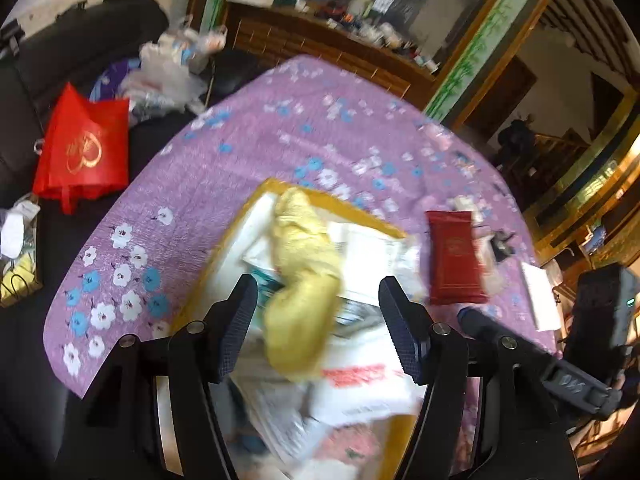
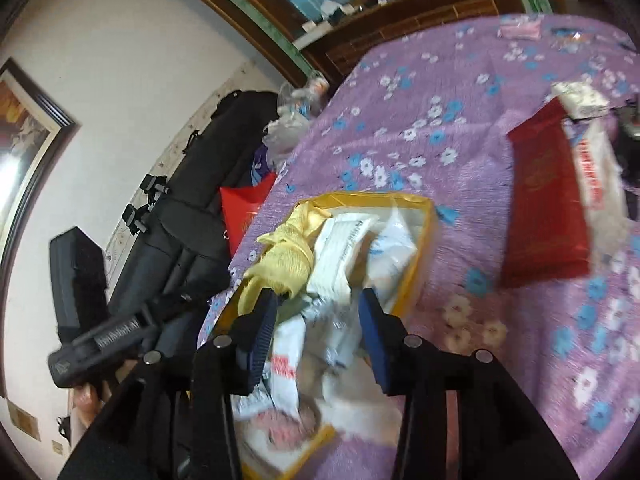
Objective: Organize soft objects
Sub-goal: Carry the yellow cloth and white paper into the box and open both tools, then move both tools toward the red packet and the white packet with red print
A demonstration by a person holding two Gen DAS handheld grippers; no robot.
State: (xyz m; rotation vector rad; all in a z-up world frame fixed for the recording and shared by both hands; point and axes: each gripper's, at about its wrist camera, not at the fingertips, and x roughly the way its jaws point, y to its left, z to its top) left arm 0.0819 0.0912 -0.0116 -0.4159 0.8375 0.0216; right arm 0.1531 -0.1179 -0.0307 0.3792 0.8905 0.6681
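A box sits on the bed cover, toward its near edge. In the box a knotted cloth lies along the left side upon a heap of packets. Right of the box, apart from it, a flat pouch lies on the cover. A bag stands beyond the cover's left edge.

Motion blur: white packets in yellow box unreadable. Box near end hidden behind left claw. Red pouch print illegible.
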